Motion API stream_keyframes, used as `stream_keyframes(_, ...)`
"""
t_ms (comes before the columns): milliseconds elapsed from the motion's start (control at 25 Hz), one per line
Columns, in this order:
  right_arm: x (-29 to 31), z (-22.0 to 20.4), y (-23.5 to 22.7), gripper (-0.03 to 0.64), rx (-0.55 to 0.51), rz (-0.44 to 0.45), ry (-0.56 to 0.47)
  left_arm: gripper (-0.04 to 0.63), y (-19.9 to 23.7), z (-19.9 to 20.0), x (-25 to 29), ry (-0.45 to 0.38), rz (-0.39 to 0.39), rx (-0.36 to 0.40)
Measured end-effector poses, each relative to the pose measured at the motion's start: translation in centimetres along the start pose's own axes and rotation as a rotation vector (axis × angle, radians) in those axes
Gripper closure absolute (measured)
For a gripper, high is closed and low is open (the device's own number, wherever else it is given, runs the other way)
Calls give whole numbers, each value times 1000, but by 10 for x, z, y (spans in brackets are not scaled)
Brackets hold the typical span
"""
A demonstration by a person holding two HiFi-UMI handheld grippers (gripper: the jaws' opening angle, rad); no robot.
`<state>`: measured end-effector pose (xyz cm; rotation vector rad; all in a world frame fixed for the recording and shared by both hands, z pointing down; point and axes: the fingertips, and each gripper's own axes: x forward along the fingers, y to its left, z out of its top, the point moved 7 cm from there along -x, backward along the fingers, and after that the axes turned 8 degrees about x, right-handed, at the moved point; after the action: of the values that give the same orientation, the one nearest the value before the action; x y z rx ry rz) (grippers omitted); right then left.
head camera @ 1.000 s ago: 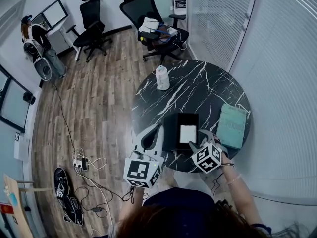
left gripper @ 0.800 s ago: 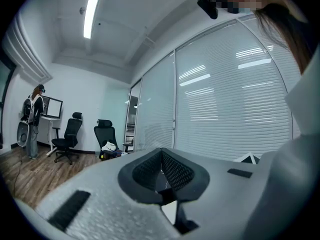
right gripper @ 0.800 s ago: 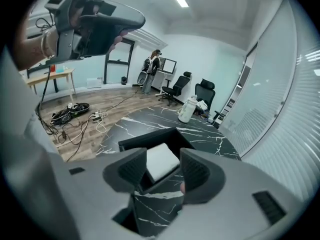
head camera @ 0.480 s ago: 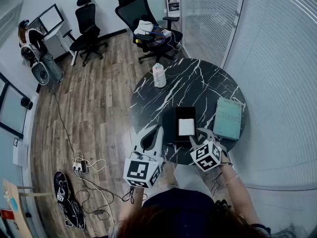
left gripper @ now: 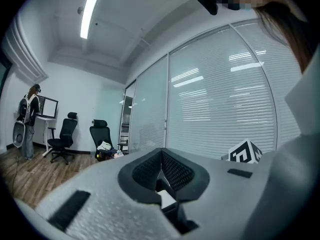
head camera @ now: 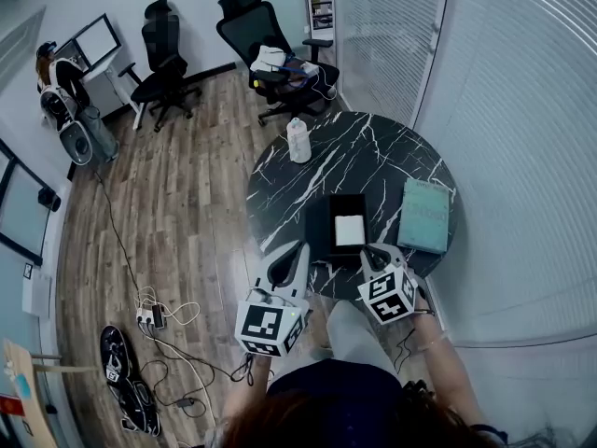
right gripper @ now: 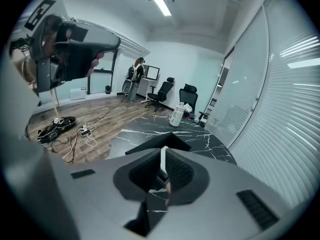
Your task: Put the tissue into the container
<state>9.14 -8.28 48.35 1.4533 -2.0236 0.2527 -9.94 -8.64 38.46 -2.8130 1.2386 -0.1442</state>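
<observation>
Right gripper (head camera: 375, 252) retreated, fingers just closed; 1 tissue (head camera: 350, 230) in 1 container (head camera: 319, 228).

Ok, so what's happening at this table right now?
A person at the round black table holds a gripper in each hand. The right gripper has just been closing its jaws on a thin white sheet, apparently the tissue, beside the open black container, where a white piece lies. The left gripper is shut and empty near the table's edge.

I see the container (head camera: 322, 227), a black open box, standing upright on my round marble bench (head camera: 308, 171), at the bench's near side. The tissue (head camera: 349, 230), white and flat, lies inside it.
</observation>
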Motion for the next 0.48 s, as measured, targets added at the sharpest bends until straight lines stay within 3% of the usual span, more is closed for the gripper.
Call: stream_keyframes(480,-47,11,15,595,166,-35,-132,568,-18,5,-33,-23,-32,30)
